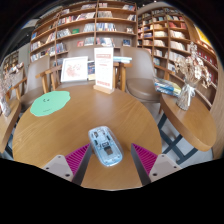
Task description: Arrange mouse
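Note:
A silver-grey computer mouse lies on the round wooden table, pointing away from me. It stands between the fingers of my gripper, nearer the left finger. The pink pads sit wide apart with a gap between the right pad and the mouse. The gripper is open and low over the table's near edge. A round green mouse mat lies on the table, beyond the fingers to the left.
A white standing sign and a leaning picture card stand at the table's far side. A chair is to the right, another table with a vase farther right. Bookshelves line the back.

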`<state>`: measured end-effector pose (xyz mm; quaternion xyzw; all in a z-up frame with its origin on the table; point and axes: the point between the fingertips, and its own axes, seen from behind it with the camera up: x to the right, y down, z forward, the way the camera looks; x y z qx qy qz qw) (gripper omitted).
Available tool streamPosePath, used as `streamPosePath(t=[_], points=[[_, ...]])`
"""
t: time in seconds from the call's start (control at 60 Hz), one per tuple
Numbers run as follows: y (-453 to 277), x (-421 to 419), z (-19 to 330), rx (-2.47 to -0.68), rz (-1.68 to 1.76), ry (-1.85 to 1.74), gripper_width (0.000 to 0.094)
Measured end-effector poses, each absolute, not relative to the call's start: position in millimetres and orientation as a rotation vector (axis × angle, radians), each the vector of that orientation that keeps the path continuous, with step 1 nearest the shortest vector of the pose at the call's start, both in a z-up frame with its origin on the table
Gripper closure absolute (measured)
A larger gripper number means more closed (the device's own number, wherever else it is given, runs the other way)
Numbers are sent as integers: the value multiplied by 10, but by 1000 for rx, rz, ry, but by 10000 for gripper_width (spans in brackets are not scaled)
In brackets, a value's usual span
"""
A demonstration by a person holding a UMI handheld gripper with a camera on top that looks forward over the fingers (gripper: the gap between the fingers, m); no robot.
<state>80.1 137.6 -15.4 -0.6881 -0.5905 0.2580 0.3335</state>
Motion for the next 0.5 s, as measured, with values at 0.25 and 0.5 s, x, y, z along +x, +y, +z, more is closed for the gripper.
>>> streamPosePath(t=[0.25, 0.5], points=[[1452, 560, -163, -1829, 660, -1524, 190], [1408, 495, -183, -1843, 675, -1523, 417]])
